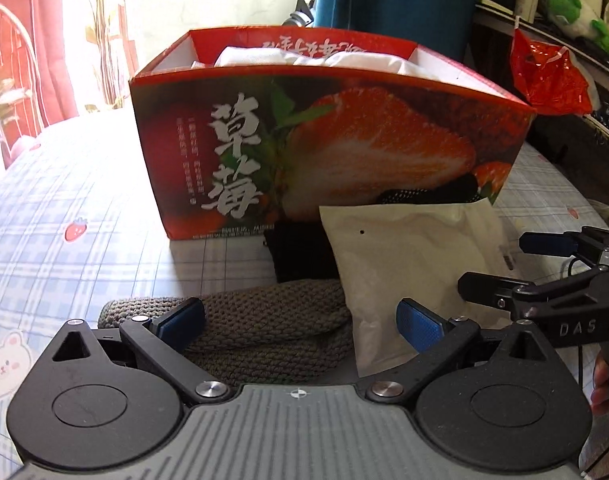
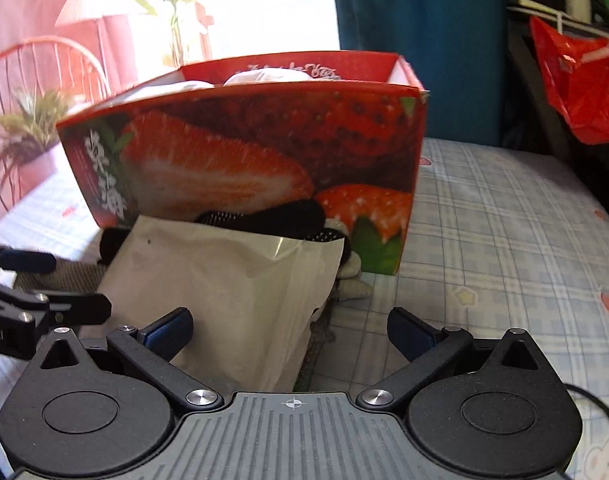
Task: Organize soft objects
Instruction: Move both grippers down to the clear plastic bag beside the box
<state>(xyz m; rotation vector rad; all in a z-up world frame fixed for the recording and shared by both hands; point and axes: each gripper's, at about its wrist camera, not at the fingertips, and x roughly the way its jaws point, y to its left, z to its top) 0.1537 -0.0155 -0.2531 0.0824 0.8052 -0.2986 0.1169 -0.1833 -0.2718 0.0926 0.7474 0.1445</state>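
box [image 1: 344,152]: 1 | white bundles [image 1: 312,58] inside box: count unclear, at least 1 | pouch [image 1: 408,272]: 1 | grey knit [image 1: 264,328]: 1 | black fabric [image 1: 300,256]: 1, maybe more | red bag [image 1: 552,76]: 1 | grippers: 2, left [image 1: 300,324], right [image 2: 290,330]

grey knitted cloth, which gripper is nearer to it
Left. The left gripper straddles the grey knitted cloth; the right gripper sits further right, over the white pouch covering the cloth's end.
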